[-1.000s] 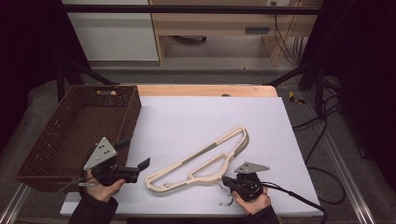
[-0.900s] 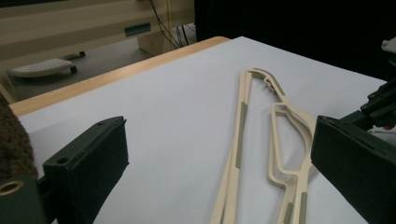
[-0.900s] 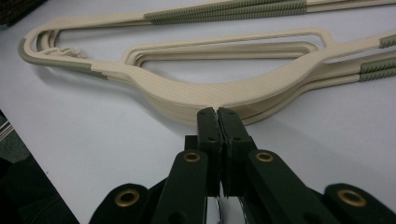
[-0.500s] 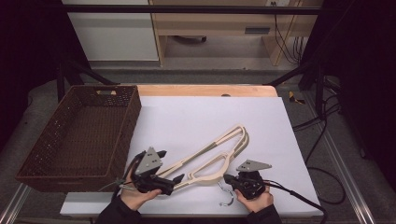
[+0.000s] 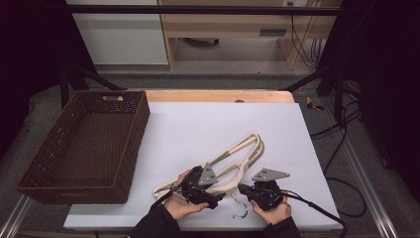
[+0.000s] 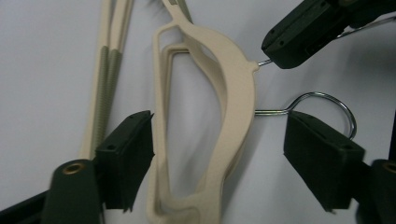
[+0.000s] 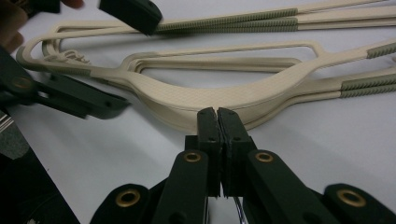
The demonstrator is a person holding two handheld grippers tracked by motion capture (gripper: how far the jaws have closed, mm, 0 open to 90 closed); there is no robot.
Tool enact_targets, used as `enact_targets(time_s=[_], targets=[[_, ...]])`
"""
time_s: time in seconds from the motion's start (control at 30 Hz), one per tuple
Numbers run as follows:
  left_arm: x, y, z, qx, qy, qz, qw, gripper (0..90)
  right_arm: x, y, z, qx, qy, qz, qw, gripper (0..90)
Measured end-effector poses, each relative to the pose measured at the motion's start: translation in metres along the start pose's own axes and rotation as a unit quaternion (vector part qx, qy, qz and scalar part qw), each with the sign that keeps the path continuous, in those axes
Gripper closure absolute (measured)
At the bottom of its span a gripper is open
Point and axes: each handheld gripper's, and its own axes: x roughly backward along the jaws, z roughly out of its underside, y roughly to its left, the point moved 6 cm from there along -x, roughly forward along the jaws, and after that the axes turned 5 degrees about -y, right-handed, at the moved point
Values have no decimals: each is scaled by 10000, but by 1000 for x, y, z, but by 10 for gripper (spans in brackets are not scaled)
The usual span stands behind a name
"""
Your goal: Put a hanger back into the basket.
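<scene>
Apparently two stacked hangers (image 6: pixel 219 116) between left tongs (image 6: pixel 219 158).

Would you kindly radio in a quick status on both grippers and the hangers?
Left gripper open, straddling the stacked hangers. Right gripper shut on a hook. Nothing in the way.

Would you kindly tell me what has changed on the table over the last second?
The left gripper moved right from beside the basket to the stacked cream hangers; its jaws now stand open on either side of their neck, not yet closed. The right gripper stayed put, jaws shut at the wire hook's shank. The hangers and basket lie as before.
</scene>
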Motion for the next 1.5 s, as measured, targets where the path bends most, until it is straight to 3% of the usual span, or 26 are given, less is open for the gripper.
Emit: enact_targets(time_s=[0.13,0.3,0.57,0.67,0.83,1.0,1.13,1.33,1.5], targets=[[-13,-1,0,-256,271,-57,9993,383,1,0,-1,-7,17,-14,10000,892],[-24,-4,1,-338,385,-40,9987,493,2,1,-1,17,15,-52,10000,892],[-26,-8,1,-443,532,141,9975,669,3,1,-3,62,-26,-54,10000,891],[-25,-9,0,-536,552,77,9970,697,4,1,-3,25,-29,-79,10000,885],[-19,-9,-2,-667,555,-90,9962,729,14,0,-14,55,-427,-312,9986,785],[-6,-5,-7,-616,393,-163,9972,750,40,-10,-31,128,-1018,-158,9946,679],[8,3,-10,-556,283,-224,9978,760,51,-17,-39,190,-1313,-24,9912,611],[32,21,-11,-282,78,-362,9989,782,53,-25,-40,137,-1434,258,9892,518],[47,37,-9,28,-140,-507,9986,802,49,-25,-39,184,-1408,229,9896,481]])
